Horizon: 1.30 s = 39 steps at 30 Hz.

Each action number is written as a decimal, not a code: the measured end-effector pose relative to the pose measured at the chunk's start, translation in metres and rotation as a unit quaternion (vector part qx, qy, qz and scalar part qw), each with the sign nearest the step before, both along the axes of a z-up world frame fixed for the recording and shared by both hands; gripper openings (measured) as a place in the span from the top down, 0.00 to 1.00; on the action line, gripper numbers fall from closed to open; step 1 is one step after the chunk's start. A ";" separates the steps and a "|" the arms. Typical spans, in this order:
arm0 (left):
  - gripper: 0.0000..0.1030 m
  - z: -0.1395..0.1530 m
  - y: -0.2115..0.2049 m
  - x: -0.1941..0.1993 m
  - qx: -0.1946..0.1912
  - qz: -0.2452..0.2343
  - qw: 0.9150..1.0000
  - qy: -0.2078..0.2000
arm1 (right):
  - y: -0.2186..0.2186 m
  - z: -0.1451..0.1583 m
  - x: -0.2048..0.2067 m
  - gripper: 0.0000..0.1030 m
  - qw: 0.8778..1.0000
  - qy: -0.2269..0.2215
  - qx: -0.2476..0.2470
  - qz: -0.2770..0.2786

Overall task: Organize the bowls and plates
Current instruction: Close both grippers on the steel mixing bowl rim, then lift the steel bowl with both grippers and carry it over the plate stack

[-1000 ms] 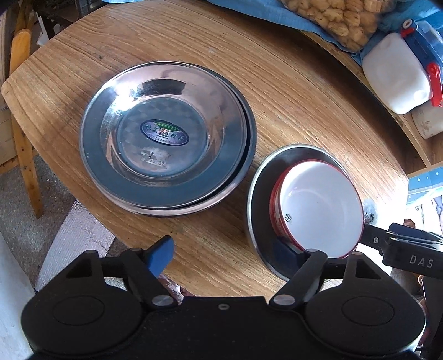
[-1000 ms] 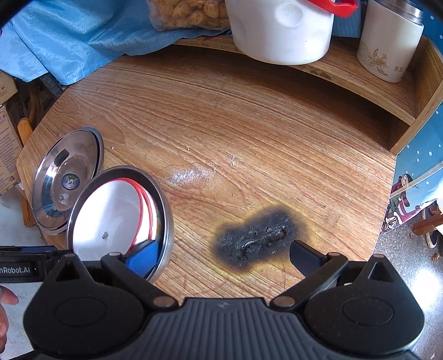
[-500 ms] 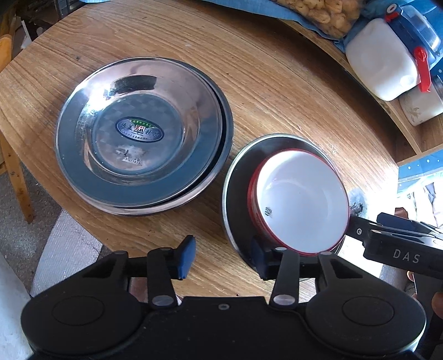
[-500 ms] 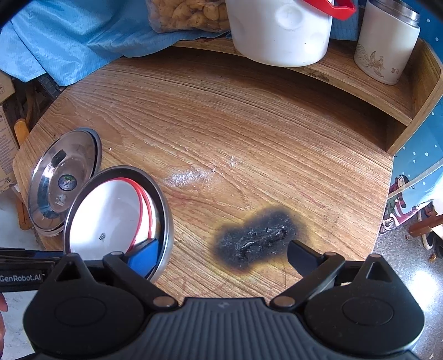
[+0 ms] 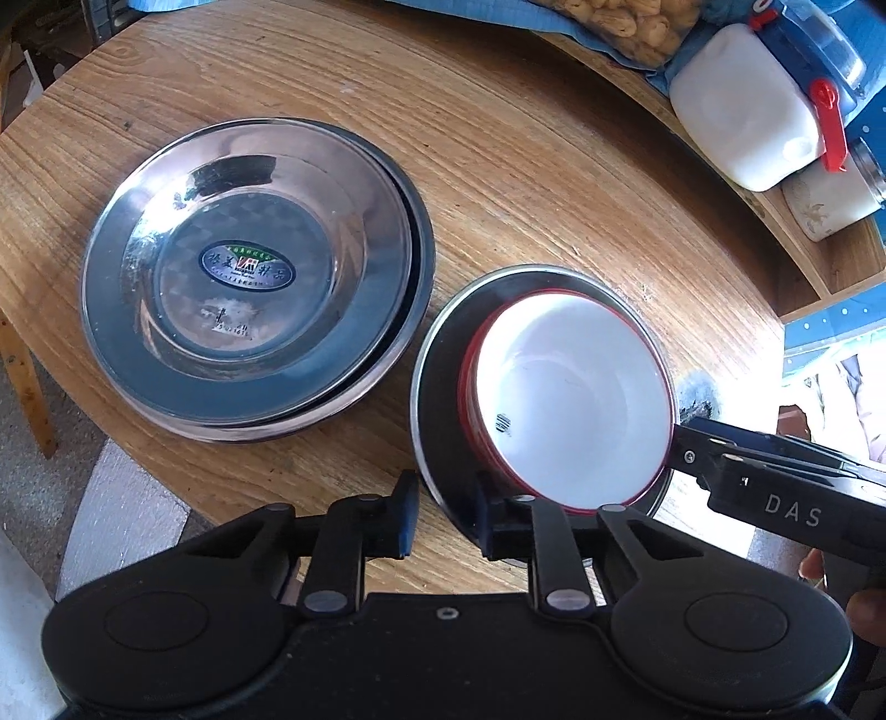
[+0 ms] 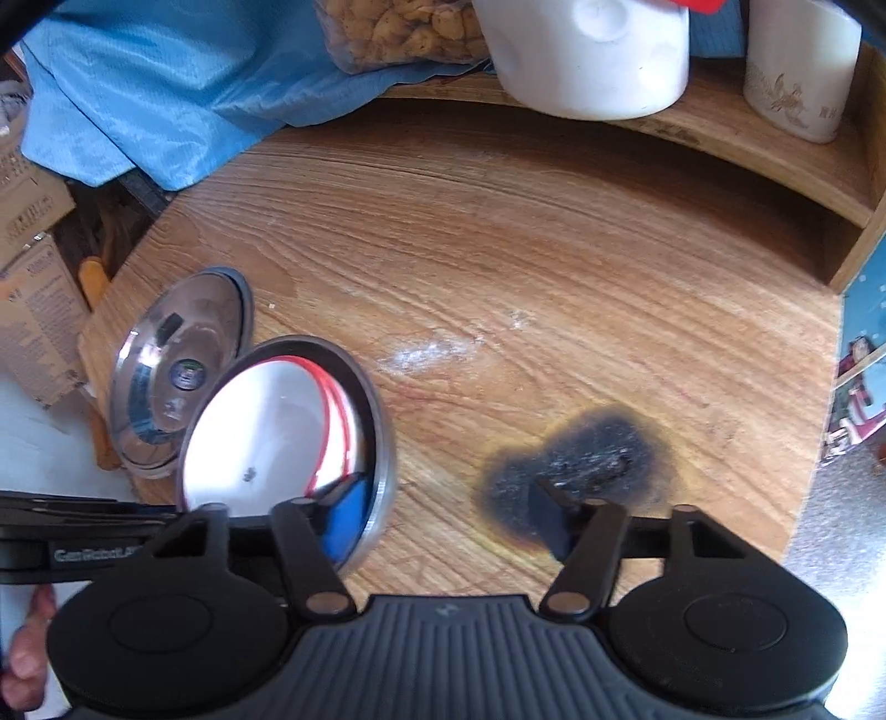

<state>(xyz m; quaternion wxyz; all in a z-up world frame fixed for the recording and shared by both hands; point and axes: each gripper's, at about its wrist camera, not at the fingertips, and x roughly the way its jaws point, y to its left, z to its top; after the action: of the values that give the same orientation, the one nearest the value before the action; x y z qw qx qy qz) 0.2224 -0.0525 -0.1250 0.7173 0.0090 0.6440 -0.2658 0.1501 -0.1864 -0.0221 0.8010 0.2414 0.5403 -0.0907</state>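
Note:
A stack of steel plates (image 5: 255, 327) lies on the round wooden table (image 5: 554, 183). Beside it a smaller steel plate (image 5: 437, 399) carries red-rimmed white bowls (image 5: 570, 399). My left gripper (image 5: 446, 518) straddles the near rim of that small plate, one finger outside and one inside, narrowed around it with a gap showing. My right gripper (image 6: 448, 518) is open wide; its left finger (image 6: 346, 518) rests inside the small plate (image 6: 382, 443) by the bowls (image 6: 266, 437), its right finger over a burn mark. The plate stack also shows in the right wrist view (image 6: 177, 371).
A black burn mark (image 6: 581, 465) scars the table near its front edge. A raised wooden shelf (image 6: 775, 149) at the back holds a white jug (image 5: 742, 111), a ceramic jar (image 6: 797, 66), a bag of snacks (image 6: 398, 27) and blue cloth (image 6: 166, 83).
My left gripper has narrowed steadily around the small plate's near rim. The right wrist view has come closer to the table; the right gripper stays open.

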 end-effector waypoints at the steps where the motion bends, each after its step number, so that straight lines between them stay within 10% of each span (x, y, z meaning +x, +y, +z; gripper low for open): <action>1: 0.81 0.000 0.000 0.000 0.000 -0.001 1.000 -0.002 | 0.001 0.000 0.001 0.46 1.000 -0.001 0.002 0.002; 13: 0.81 -0.002 -0.001 0.002 -0.001 0.001 1.000 -0.006 | 0.011 -0.006 0.012 0.59 1.000 0.019 -0.002 0.007; 23: 0.81 -0.004 0.000 0.003 -0.011 -0.008 1.000 -0.006 | 0.016 -0.008 0.013 0.88 1.000 0.003 0.022 0.007; 39: 0.82 -0.001 -0.003 0.004 -0.029 -0.095 0.995 -0.024 | 0.020 -0.006 -0.011 0.87 0.998 0.011 0.025 -0.048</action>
<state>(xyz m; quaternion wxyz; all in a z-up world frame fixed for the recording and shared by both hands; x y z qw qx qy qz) 0.2262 -0.0553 -0.1258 0.7037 0.0554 0.6151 -0.3512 0.1392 -0.1669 -0.0285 0.7835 0.2862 0.5387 -0.1183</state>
